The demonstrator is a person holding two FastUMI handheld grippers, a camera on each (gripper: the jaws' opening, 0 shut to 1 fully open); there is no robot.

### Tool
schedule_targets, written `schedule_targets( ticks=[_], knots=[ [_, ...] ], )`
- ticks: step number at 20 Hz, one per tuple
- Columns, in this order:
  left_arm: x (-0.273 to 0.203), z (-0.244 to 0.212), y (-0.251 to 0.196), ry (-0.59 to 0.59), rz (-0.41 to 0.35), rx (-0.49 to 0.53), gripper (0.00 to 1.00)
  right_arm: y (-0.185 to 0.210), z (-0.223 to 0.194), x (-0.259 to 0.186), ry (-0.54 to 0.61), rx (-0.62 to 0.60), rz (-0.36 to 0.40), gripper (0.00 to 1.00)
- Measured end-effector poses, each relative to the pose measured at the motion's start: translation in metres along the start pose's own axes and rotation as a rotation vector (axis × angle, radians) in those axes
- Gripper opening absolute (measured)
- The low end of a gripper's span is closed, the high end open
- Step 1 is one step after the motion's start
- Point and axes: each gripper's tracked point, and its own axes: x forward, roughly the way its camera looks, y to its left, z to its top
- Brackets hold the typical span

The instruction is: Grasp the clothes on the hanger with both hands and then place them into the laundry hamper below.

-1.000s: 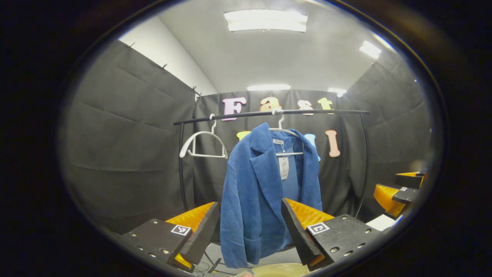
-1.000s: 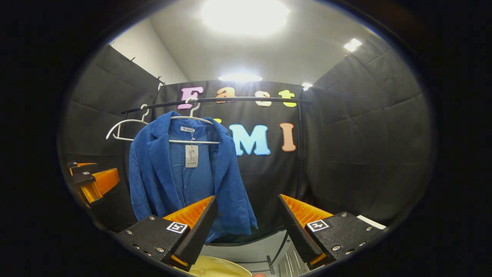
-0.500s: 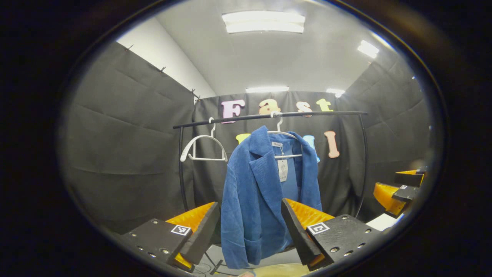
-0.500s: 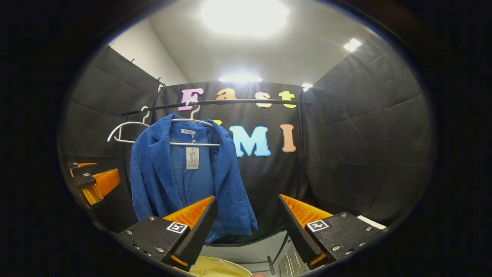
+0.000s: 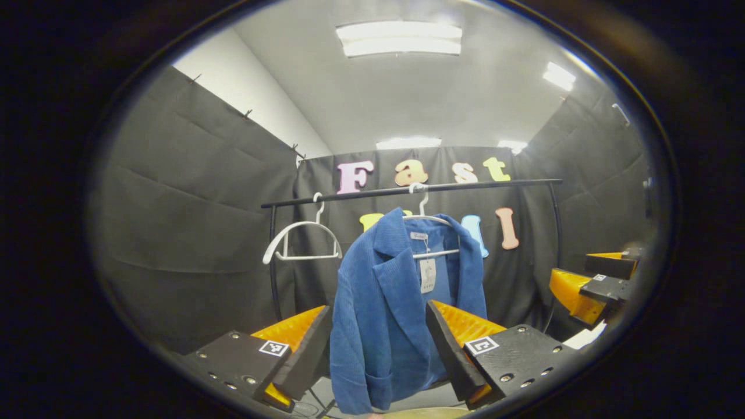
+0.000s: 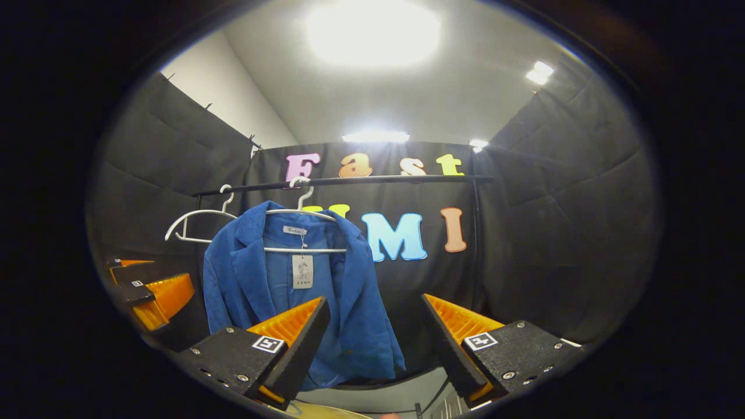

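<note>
Left gripper view | blue jacket (image 5: 384, 314) on hanger (image 5: 428, 233) (untouched) | both grippers' fingers apart

Black garment rail (image 5: 407, 191) spans the booth w/ a curved upright at each end. Spare white hanger (image 5: 301, 243), empty, hooked on rail near its left upright, tilted a bit. Black cloth walls (image 5: 192, 221) behind & either side of rail. White ceiling above rail, w/ long light panel (image 5: 399, 38) overhead & smaller lamp (image 5: 557, 75) off to right. Floor under rail pale grey.
</note>
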Motion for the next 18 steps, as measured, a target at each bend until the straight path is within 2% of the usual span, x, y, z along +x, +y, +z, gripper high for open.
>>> schedule_targets(
  ticks=[1,7,8,10,11,12,14,15,18],
  knots=[
    [0.006,0.005,-0.002,-0.008,0.005,-0.002,0.99,0.002,0.002,0.007,-0.006,0.003,0.011,0.96],
    [0.048,0.02,-0.017,-0.031,0.031,-0.01,0.99,0.003,0.016,0.056,-0.032,0.003,0.071,0.96],
    [0.056,0.022,-0.018,-0.036,0.041,-0.007,0.87,0.002,0.016,0.063,-0.033,0.008,0.077,0.96],
    [0.073,0.022,-0.02,-0.033,0.059,-0.005,0.99,0.0,0.021,0.08,-0.043,0.021,0.092,0.96],
    [0.081,0.02,-0.022,-0.03,0.07,-0.007,0.99,0.0,0.022,0.089,-0.048,0.026,0.101,0.96],
    [0.087,0.018,-0.023,-0.027,0.081,-0.009,0.93,0.0,0.022,0.097,-0.05,0.03,0.111,0.96],
    [0.1,0.013,-0.027,-0.02,0.101,-0.003,0.93,0.002,0.019,0.115,-0.047,0.049,0.136,0.96],
    [0.106,0.011,-0.029,-0.016,0.111,0.005,0.99,0.002,0.016,0.124,-0.042,0.058,0.147,0.96],
    [0.122,0.0,-0.034,0.008,0.138,0.01,0.93,0.003,0.006,0.152,-0.026,0.076,0.168,0.96]
  ],
)
